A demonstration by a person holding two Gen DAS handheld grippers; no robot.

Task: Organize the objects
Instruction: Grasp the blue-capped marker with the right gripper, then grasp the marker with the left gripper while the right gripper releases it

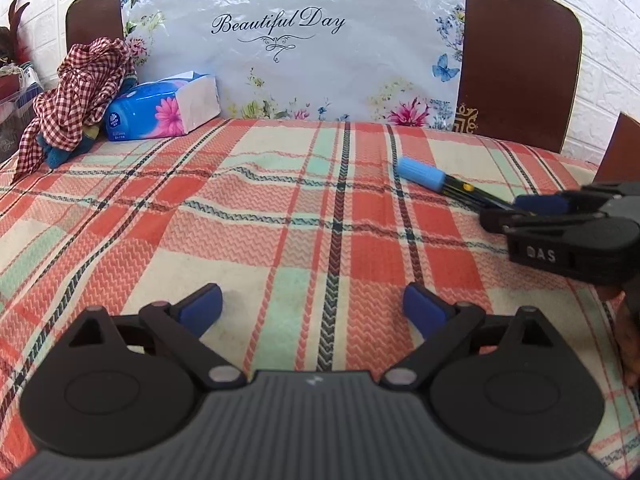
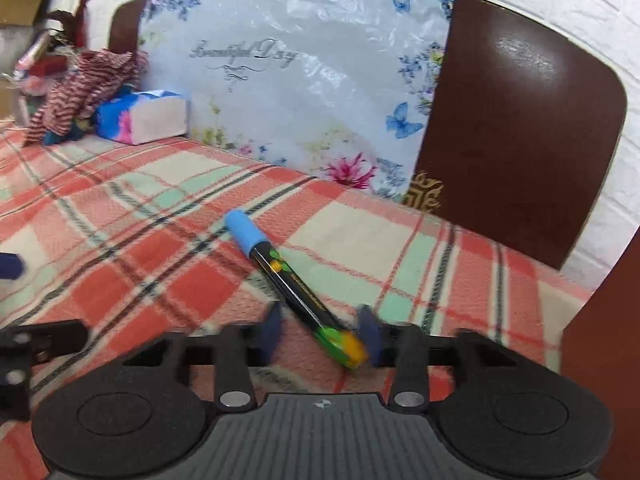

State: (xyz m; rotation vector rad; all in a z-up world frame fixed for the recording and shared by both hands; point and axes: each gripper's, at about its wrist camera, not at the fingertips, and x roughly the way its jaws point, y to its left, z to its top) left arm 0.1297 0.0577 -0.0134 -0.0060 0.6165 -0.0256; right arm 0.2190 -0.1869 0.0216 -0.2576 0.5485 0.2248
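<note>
A black marker with a light blue cap lies on the plaid bedspread; it also shows in the left wrist view. My right gripper has its jaws apart around the marker's green and orange rear end, which lies close to the right finger; the image there is blurred, and I cannot tell if a pad touches it. The right gripper appears in the left wrist view at the right edge. My left gripper is open and empty above the bedspread, left of the marker.
A blue floral tissue pack and a red checked cloth lie at the back left against the headboard. A flowered "Beautiful Day" plastic sheet covers the headboard's middle. A brown panel stands at the right.
</note>
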